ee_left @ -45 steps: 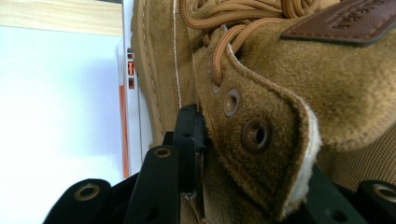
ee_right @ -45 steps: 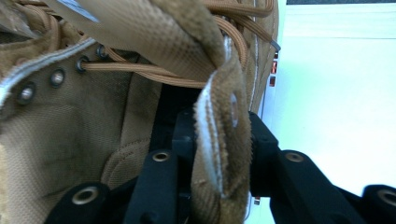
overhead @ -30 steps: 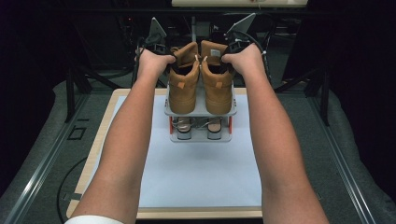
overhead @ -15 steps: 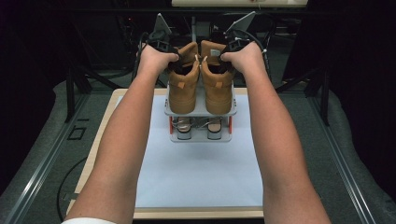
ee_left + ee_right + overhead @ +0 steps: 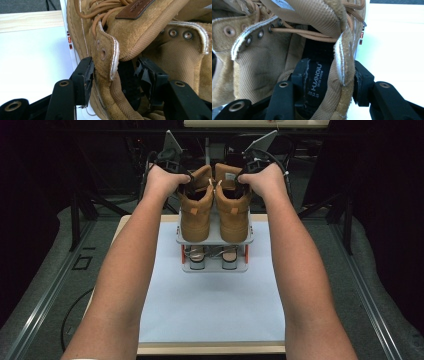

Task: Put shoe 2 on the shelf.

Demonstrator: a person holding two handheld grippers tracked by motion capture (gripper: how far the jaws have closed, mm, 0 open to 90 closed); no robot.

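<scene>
tan boots [image 5: 215, 202] between outstretched forearms [image 5: 135, 265]

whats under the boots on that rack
The boots stand on the top shelf of a grey rack. Below sits another pair of shoes, only their ends visible; the shelf covers the rest.

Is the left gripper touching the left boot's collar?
Cannot tell: in the left gripper view the left gripper straddles the left boot collar, jaws just opening; outer jaw close against suede, no plain gap.
</scene>
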